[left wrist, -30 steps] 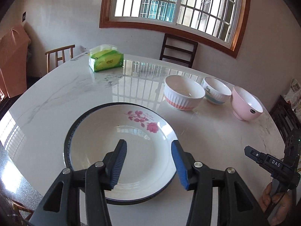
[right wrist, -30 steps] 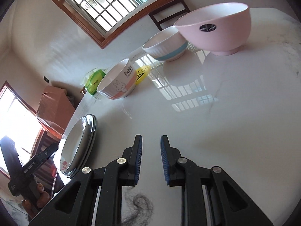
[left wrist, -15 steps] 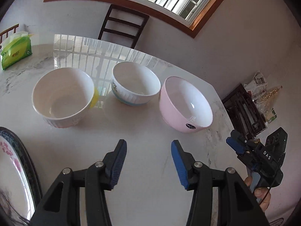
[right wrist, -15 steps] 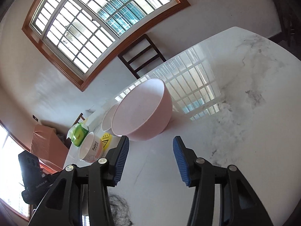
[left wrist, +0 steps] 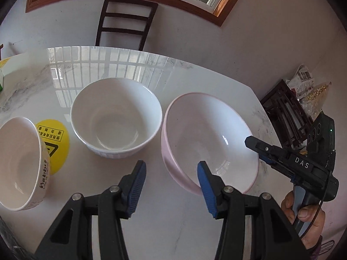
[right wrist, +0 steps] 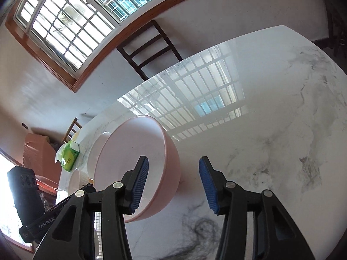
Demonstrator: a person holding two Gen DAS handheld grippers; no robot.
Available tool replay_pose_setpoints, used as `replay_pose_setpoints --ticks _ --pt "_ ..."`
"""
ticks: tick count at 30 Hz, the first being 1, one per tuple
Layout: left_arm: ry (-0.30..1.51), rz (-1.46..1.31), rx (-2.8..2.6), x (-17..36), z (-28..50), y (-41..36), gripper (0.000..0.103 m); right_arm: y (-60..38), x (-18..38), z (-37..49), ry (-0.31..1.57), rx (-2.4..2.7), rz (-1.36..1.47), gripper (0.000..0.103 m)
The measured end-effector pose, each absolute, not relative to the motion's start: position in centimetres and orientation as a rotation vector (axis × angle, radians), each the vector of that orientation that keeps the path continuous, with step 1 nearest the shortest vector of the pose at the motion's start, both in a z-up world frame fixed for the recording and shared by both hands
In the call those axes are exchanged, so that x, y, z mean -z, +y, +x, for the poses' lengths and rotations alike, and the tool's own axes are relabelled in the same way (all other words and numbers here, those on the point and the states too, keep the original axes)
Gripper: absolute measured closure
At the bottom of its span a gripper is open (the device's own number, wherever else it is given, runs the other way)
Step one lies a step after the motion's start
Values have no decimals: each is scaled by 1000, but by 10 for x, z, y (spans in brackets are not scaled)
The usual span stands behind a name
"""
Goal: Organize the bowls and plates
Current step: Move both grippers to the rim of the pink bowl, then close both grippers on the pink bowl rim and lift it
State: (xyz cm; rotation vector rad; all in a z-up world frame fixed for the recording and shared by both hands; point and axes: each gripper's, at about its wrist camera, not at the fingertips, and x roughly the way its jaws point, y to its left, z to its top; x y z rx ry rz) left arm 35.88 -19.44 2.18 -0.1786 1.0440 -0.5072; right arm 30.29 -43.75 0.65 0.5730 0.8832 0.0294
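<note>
Three bowls stand in a row on the marble table [left wrist: 151, 216]: a white "Rabbit" bowl [left wrist: 19, 162] at the left, a white ribbed bowl [left wrist: 116, 118] in the middle and a pink bowl [left wrist: 208, 140] at the right. My left gripper [left wrist: 171, 186] is open, its jaws astride the pink bowl's near rim. My right gripper [right wrist: 172, 184] is open at the same bowl [right wrist: 134, 162], with its left finger over the bowl's inside and its right finger outside the wall. It shows in the left wrist view [left wrist: 258, 149] at the bowl's right rim.
A yellow warning sticker [left wrist: 55, 143] lies between the two white bowls. A green tissue pack [right wrist: 69, 156] sits at the table's far side. A dark chair [left wrist: 125, 21] stands behind the table. A dark rack [left wrist: 286, 117] stands off the table's right edge.
Both grippers have closed in on the pink bowl and now straddle its rim from opposite sides. The left view has swung away from the flowered plate. The right gripper has opened wider.
</note>
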Motion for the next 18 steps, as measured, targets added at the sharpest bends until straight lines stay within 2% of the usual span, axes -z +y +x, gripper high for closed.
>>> replay_pose_setpoints --ticks 2,3,4,9,18 --pt "1064 -162 533 -13 363 -201 54 -436 1 311 906 -37 578 79" --pt "1066 -163 554 -10 362 -203 66 -435 3 312 908 -58 585 82" --pt "1062 -153 538 -9 362 -204 68 -434 4 314 909 -69 589 86" --pt "1051 -91 465 -8 348 -200 82 -424 -1 307 907 -64 535 87" --pt "1011 -117 456 -28 253 -142 83 -395 -12 245 914 -162 578 88"
